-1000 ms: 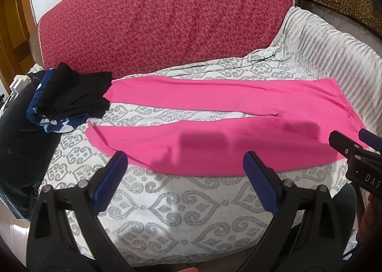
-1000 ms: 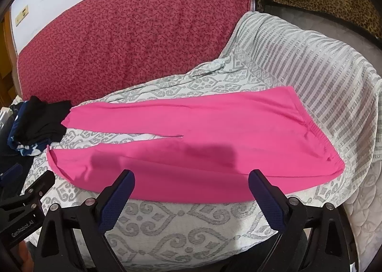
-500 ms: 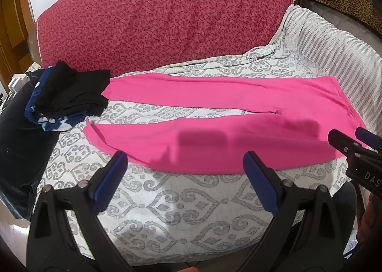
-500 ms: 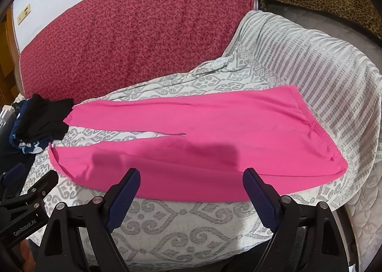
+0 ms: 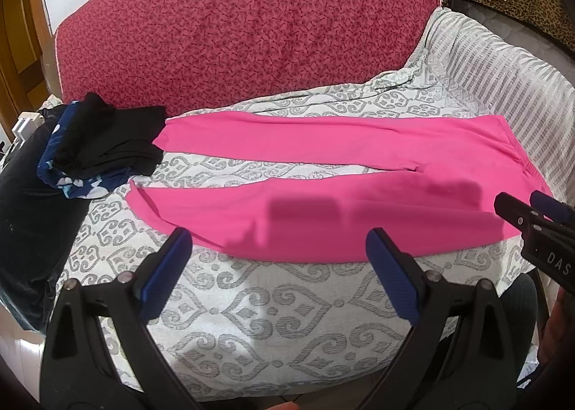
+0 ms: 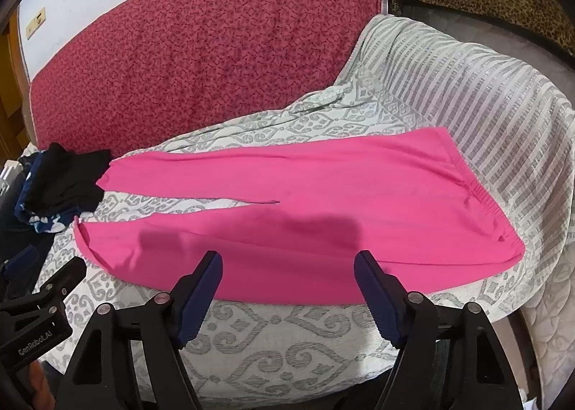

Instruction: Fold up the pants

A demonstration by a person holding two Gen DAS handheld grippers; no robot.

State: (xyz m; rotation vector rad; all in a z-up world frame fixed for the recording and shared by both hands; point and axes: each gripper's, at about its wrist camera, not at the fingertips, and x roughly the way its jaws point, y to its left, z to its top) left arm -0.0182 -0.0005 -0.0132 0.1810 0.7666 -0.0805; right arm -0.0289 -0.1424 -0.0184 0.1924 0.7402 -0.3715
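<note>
Bright pink pants (image 5: pixel 323 208) lie flat on the patterned grey-white cover, legs spread to the left, waistband to the right; they also show in the right wrist view (image 6: pixel 305 208). My left gripper (image 5: pixel 278 248) is open and empty, hovering over the near edge of the near leg. My right gripper (image 6: pixel 287 269) is open and empty, above the near edge of the pants towards the waist. The right gripper's tip shows at the right edge of the left wrist view (image 5: pixel 532 219), and the left gripper's tip at the lower left of the right wrist view (image 6: pixel 43 295).
A pile of black and blue-white clothes (image 5: pixel 104 147) lies at the left by the leg ends. A red patterned backrest (image 5: pixel 244 32) rises behind. A striped grey armrest cover (image 6: pixel 485 104) is to the right. A dark cloth (image 5: pixel 28 230) hangs at the far left.
Both grippers have moved slightly forward towards the near edge of the pants. The right gripper's jaws have narrowed a little. The pants have not moved.
</note>
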